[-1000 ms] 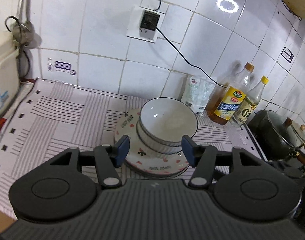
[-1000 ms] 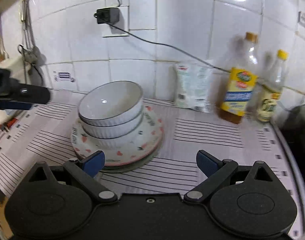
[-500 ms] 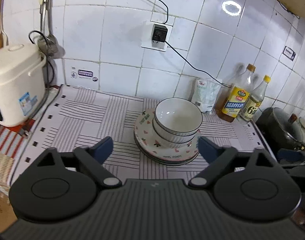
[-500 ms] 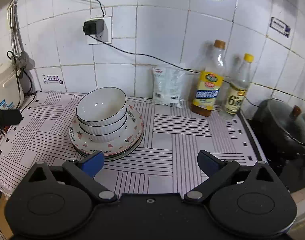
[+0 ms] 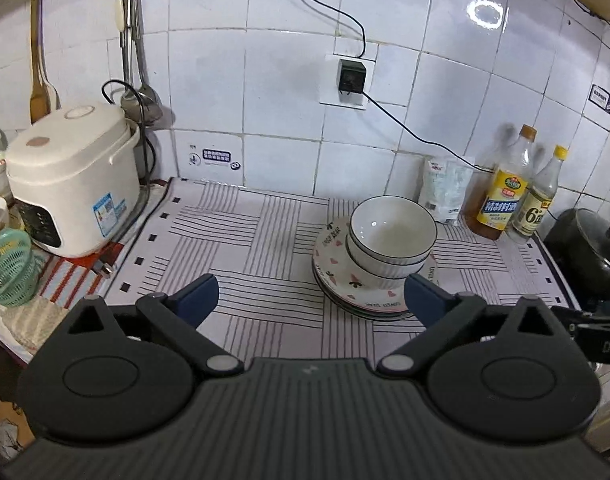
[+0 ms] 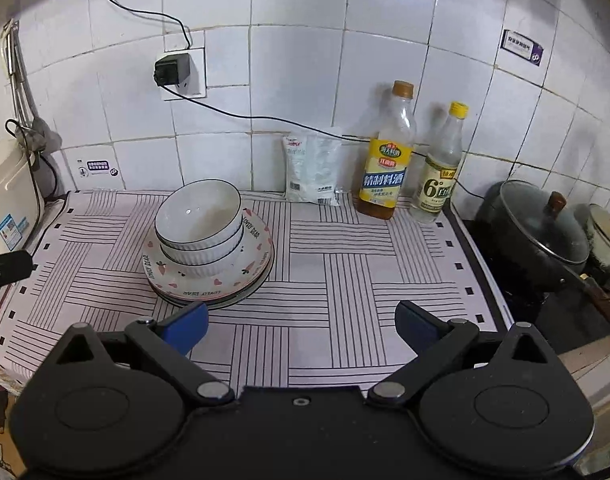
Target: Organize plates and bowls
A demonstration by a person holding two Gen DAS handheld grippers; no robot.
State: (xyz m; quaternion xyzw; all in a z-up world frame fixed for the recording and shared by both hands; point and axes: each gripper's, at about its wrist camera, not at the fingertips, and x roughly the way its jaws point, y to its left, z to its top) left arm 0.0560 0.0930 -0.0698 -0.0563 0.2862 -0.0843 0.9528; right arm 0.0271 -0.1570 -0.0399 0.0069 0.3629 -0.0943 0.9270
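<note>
Two white ribbed bowls (image 5: 393, 236) are nested on a stack of heart-patterned plates (image 5: 337, 280) on the striped counter mat. The same bowls (image 6: 199, 220) and plates (image 6: 257, 256) show in the right wrist view, left of centre. My left gripper (image 5: 311, 300) is open and empty, held back from the stack, which lies in front of its right finger. My right gripper (image 6: 301, 326) is open and empty, held back, with the stack ahead of its left finger.
A white rice cooker (image 5: 71, 176) and green basket (image 5: 9, 268) stand at the left. Two bottles (image 6: 389, 156) and a white bag (image 6: 311, 170) line the tiled wall. A lidded dark pot (image 6: 541, 236) sits on the stove at the right. The striped mat (image 6: 345, 264) covers the counter.
Both grippers have pulled back from the stack, which looks smaller and farther now. The left gripper's jaws have widened from around the bowls to fully open.
</note>
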